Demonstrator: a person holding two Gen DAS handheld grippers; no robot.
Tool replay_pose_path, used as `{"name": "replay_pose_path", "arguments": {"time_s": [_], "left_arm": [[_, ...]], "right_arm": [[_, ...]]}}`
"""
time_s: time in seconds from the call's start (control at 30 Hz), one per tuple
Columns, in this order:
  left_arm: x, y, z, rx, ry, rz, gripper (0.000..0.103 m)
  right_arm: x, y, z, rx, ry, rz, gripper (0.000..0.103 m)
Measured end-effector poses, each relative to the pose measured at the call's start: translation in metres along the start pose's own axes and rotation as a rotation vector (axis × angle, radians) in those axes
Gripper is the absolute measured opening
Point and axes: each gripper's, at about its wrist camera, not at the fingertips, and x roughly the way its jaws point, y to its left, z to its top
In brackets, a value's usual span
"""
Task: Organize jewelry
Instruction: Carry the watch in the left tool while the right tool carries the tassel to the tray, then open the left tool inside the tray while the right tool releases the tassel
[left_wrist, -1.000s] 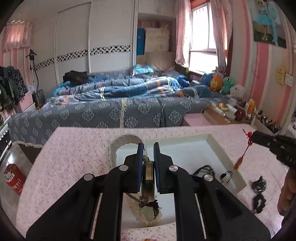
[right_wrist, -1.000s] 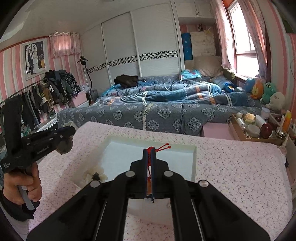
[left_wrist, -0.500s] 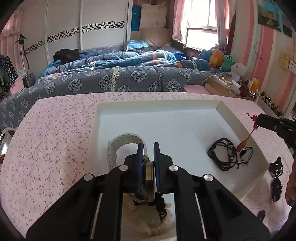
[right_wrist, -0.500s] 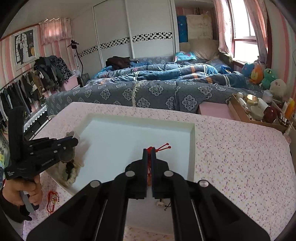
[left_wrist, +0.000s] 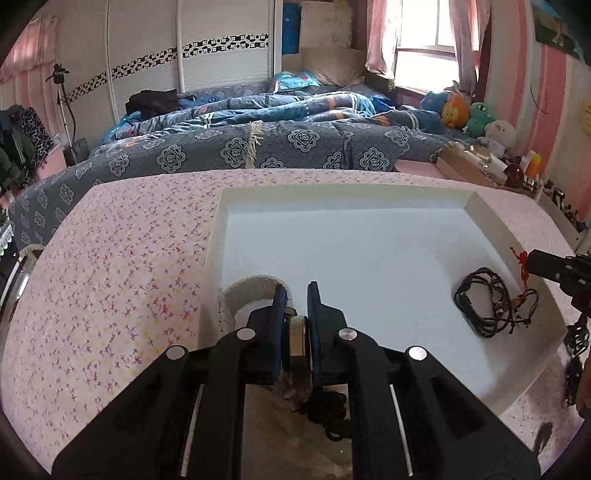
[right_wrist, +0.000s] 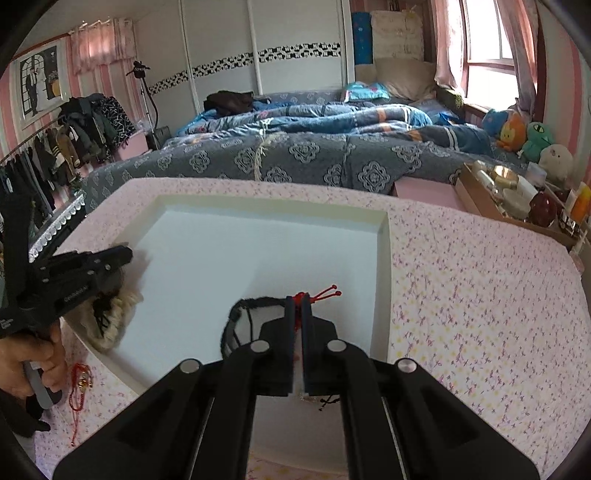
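Left gripper (left_wrist: 295, 314) clenched on a metal bangle (left_wrist: 296, 338) between the fingers, low centre, over the tray (left_wrist: 343, 192). Right gripper (right_wrist: 299, 314) pinched a red cord (right_wrist: 300, 296) at centre.

A home bedroom is shown. A bed (right_wrist: 314, 155) covered with blue patterned quilts is seen beyond the far edge of the floral-clothed table (right_wrist: 480, 295). White sliding wardrobe doors (right_wrist: 258, 55) are set behind it, pink curtains (left_wrist: 380, 37) are hung at the window, clothes (right_wrist: 74, 133) are hung on a rail at the left, and plush toys (left_wrist: 469, 114) are lined along the sill.
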Motion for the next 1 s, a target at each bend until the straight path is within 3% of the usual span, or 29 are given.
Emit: {"name": "replay_pose_path", "arguments": {"time_s": [0.83,0.9,1.0], "left_arm": [[0.001,0.001,0.0,-0.017,-0.009,0.03,0.015],[-0.003,0.0,0.0,-0.015,-0.013,0.031,0.018],[-0.011,-0.005,0.003,-0.006,-0.033,0.033,0.031]], "right_arm": [[0.023,-0.017,-0.015,0.035,0.056,-0.047,0.006],[0.021,-0.016,-0.014,0.03,0.051,-0.05,0.006],[0.015,-0.017,-0.011,0.032,0.04,-0.048,0.006]]}}
